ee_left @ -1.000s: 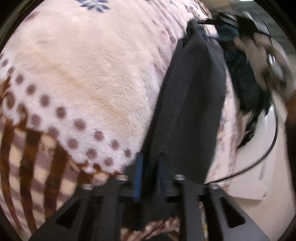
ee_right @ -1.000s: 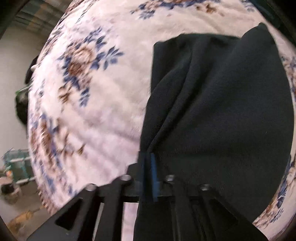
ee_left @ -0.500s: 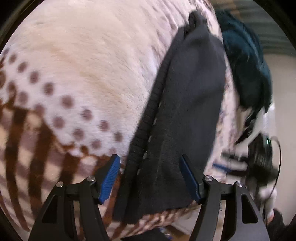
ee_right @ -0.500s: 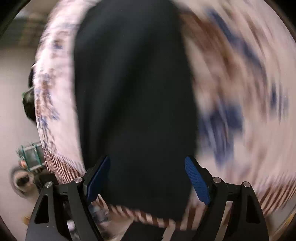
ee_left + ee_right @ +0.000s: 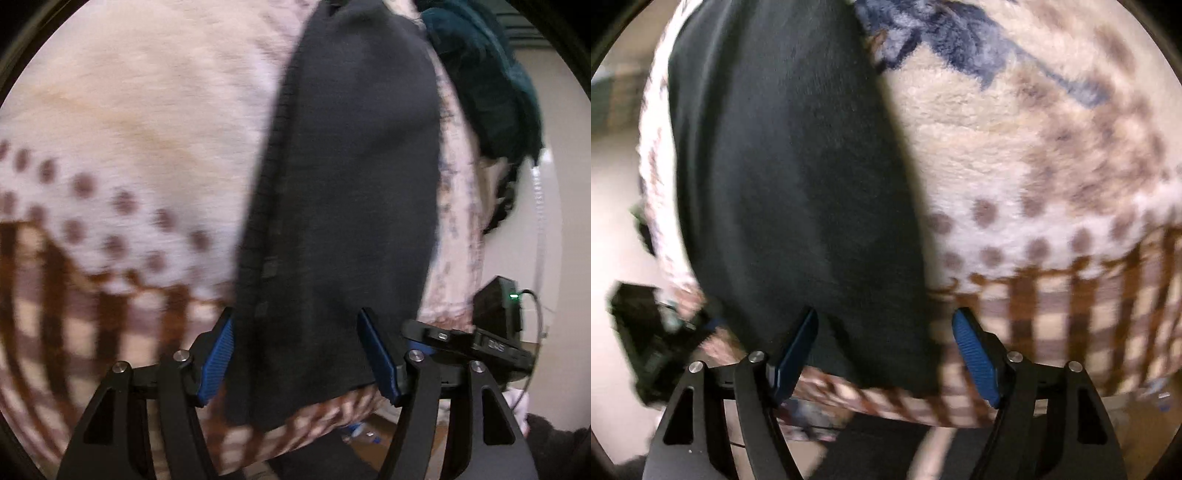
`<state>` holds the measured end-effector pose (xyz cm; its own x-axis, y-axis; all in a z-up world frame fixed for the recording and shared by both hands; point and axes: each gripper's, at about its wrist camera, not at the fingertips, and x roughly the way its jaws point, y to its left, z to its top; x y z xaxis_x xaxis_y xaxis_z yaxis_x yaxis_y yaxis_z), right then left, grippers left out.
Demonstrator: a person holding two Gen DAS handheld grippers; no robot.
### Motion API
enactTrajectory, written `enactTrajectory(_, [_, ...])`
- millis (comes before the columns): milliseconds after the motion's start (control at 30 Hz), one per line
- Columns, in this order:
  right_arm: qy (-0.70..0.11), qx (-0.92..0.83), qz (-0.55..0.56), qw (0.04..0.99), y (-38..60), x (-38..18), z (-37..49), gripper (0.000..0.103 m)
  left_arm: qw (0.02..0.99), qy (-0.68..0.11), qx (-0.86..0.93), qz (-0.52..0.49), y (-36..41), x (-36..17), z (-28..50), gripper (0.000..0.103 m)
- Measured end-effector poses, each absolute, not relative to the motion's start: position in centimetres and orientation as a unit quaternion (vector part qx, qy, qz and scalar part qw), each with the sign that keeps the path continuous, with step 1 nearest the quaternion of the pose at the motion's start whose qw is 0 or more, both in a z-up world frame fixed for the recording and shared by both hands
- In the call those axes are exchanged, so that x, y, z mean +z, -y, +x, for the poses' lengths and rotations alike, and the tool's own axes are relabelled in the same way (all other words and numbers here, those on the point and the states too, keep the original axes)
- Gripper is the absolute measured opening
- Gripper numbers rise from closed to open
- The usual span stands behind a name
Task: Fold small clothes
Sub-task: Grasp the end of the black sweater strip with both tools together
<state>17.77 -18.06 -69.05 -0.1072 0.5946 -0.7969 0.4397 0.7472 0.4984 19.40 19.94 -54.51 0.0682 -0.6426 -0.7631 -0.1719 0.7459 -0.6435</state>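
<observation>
A dark grey garment lies folded into a long strip on a fleece blanket, its near end at the blanket's plaid border. My left gripper hovers over that end, open, blue pads on either side of the cloth and not pressing it. In the right wrist view the same garment runs up the left half. My right gripper is open above its near right corner. Its jaws are closing, with cloth under the left pad and bare blanket under the right one.
A teal garment is heaped at the blanket's far right edge. A black housing with a green light and a cable sits just right of my left gripper. The blanket's edge drops off to pale floor below both grippers.
Both grippers were shut on the dark garment and have let go and opened. The right one swept fast across the blanket to the near edge. The garment now lies flat.
</observation>
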Motion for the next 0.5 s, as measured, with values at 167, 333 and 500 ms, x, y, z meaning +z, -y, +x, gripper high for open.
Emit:
enactTrajectory(167, [-0.710, 0.117, 0.430, 0.546, 18.8, -71.3, 17.3, 0.059, 0.665, -0.648, -0.189, -0.319, -19.5, -56.3, 19.3, 0.061])
enactTrajectory(333, [-0.682, 0.171, 0.489, 0.516, 20.0, -73.0, 16.3, 0.059, 0.667, -0.648, -0.191, -0.315, -20.8, -56.4, 18.8, 0.040])
enactTrajectory(500, [-0.688, 0.185, 0.476, 0.516, 20.0, -72.7, 16.2, 0.059, 0.658, -0.668, -0.201, -0.283, -21.7, -55.9, 18.9, 0.039])
